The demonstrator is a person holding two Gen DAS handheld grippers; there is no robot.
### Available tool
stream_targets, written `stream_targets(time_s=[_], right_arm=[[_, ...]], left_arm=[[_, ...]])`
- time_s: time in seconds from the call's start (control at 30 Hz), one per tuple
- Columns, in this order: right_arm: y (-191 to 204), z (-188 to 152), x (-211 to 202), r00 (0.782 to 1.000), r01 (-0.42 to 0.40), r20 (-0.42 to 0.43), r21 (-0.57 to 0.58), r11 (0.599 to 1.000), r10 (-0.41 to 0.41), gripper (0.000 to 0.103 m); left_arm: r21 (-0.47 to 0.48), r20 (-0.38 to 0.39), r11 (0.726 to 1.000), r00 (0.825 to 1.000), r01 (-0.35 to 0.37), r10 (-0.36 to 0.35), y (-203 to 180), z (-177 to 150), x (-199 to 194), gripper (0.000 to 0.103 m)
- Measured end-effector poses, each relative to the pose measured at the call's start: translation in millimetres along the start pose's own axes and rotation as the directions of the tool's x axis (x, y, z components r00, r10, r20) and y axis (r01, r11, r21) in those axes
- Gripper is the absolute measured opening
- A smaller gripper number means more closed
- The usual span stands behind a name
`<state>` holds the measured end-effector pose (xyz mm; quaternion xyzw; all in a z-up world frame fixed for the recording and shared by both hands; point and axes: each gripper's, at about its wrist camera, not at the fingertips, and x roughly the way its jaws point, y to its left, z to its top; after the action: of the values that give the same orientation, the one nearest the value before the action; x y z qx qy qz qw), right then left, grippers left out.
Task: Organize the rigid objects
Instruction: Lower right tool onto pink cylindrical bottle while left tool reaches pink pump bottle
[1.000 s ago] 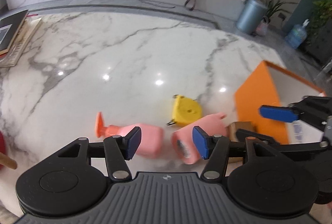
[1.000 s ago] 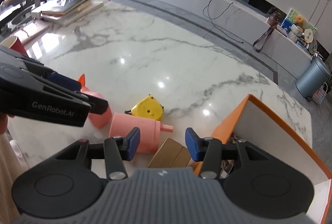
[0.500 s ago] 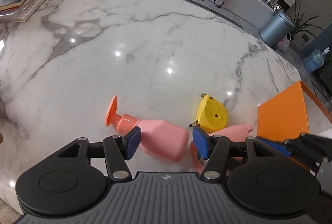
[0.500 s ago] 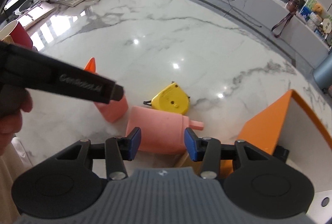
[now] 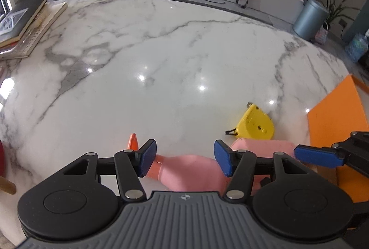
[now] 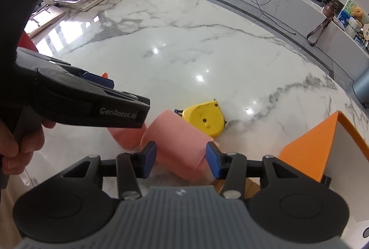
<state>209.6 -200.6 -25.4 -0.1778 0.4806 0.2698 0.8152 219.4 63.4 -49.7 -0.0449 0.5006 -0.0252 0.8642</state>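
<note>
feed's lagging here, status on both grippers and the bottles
Left gripper open over pink pump bottle. Right gripper open around second pink bottle. Yellow tape measure touching it; orange box alongside.

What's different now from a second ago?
Both tongs opened wider and closed in: the left tongs now straddle the orange-capped pink bottle, the right tongs the other pink bottle. Neither grips yet. The yellow tape measure and orange box stayed put.
</note>
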Motion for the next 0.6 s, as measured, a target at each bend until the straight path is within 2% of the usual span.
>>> stream_targets(time_s=[0.17,0.37,0.43,0.5,0.6], right_arm=[[5,-8,-6,0.999,-0.034,0.007,-0.022,0.999,0.034,0.047],[5,-9,-13,0.998,-0.055,0.017,0.022,0.998,0.055,0.042],[1,-8,-18,0.999,-0.034,0.021,0.058,0.998,0.033,0.042],[-6,-8,-22,1.000,-0.008,0.020,0.114,0.993,0.006,0.042],[-22,-9,-25,1.000,-0.002,0.006,0.254,0.967,0.000,0.042]], left_arm=[[0.028,-0.038,1.000,0.999,-0.002,0.003,4,-8,-4,0.057],[0.021,-0.056,1.000,0.998,0.003,-0.002,9,-15,-8,0.055],[-0.004,-0.046,1.000,0.999,0.008,-0.008,12,-14,-9,0.055],[-0.043,-0.031,0.999,0.999,0.027,-0.029,16,-14,-10,0.061],[-0.110,-0.031,0.993,0.999,0.040,-0.043,24,-13,-12,0.065]])
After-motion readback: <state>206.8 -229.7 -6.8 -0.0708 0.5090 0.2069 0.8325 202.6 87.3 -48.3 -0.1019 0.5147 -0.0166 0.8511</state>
